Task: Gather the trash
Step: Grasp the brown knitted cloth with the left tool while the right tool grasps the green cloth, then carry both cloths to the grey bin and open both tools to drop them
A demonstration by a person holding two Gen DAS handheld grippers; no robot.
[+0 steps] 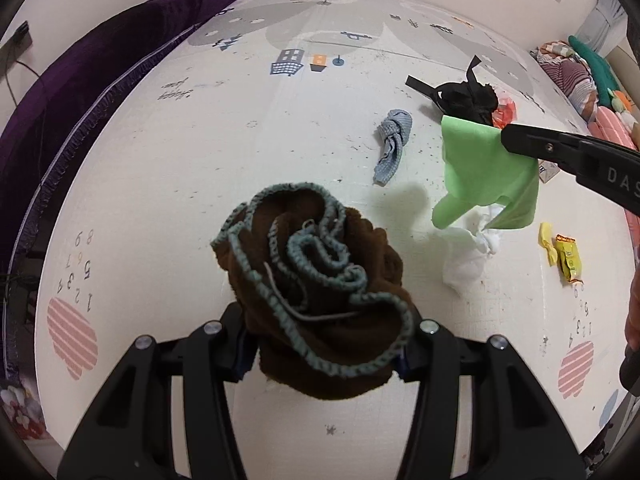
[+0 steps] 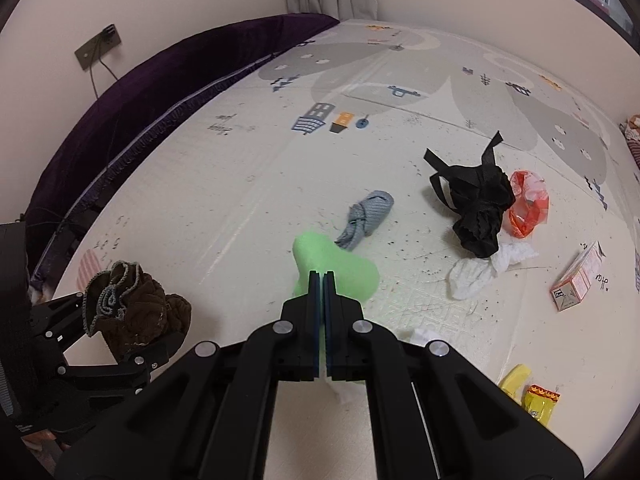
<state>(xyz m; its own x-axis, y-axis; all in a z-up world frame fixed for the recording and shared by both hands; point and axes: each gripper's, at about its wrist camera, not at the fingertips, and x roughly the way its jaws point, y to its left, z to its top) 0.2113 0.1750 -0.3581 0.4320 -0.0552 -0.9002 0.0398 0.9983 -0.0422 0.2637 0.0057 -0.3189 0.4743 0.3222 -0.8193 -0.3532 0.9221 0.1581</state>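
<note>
My left gripper (image 1: 324, 344) is shut on a bunched brown cloth with a grey-blue trim (image 1: 320, 288) and holds it above the play mat; the gripper (image 2: 132, 320) and cloth (image 2: 136, 308) also show at the left of the right wrist view. My right gripper (image 2: 323, 276) is shut on a light green cloth (image 2: 340, 268) held above the mat. In the left wrist view it comes in from the right (image 1: 508, 136), with the green cloth (image 1: 484, 172) hanging from it.
On the mat (image 2: 200, 184) lie a knotted grey cloth (image 2: 368, 216), a black strap bundle (image 2: 476, 204), an orange bag (image 2: 528, 204), white tissues (image 2: 476, 272), a small carton (image 2: 576, 280) and yellow wrappers (image 2: 536, 396). A purple cushion (image 2: 132, 96) lines the left wall.
</note>
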